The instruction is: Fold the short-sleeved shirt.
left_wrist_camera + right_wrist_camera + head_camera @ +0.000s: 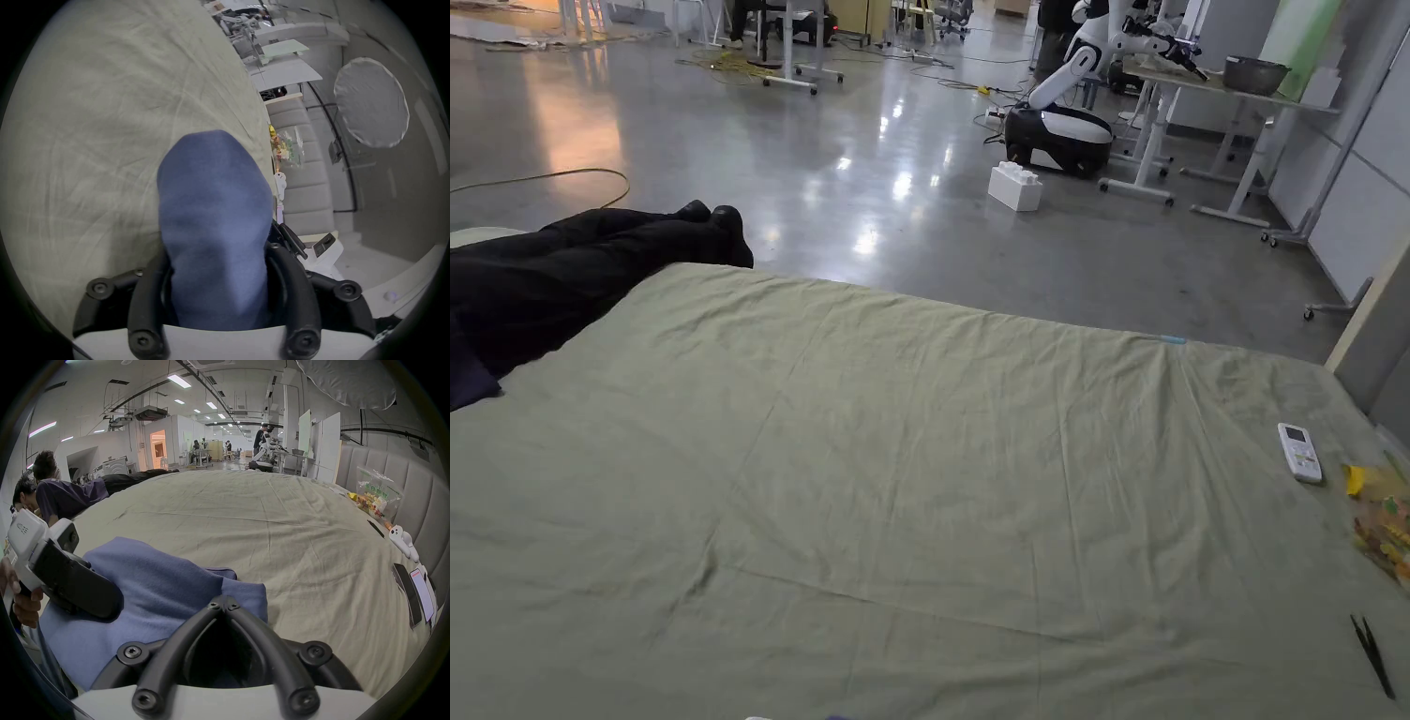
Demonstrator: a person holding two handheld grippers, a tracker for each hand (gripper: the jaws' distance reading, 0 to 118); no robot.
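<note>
Shirt: blue (151, 593), bunched at the near edge of the bed, lifted between the two grippers; in the left gripper view a fold of it (214, 219) rises up out of the jaws and hides the tips.
Left gripper: seen from the right gripper view (73, 586), a white and black body in a hand (22, 601), its dark jaw end lying against the shirt; in its own view (216, 287) blue cloth fills the gap between the two jaws, which stand close on either side, clamped on the fold.
Right gripper: (222, 600) jaws brought together to a point, tips meeting on the shirt's edge, pinching it.
Bed: wide, covered by a creased green sheet (900, 487), mostly bare in the head view.
Right side of bed: a white remote (1299, 453), a bag of coloured bits (1383, 530) by the padded headboard (379, 474), a thin black pen-like thing (1373, 656), two phones (414, 593) near the edge.
Left side of bed: a person in dark clothes lies along it, legs (591, 253) stretched toward the far edge.
Room: shiny grey floor (825, 169), a white block (1015, 186), a white robot (1064, 112) beside a table (1200, 89) with a metal bowl (1254, 73).
</note>
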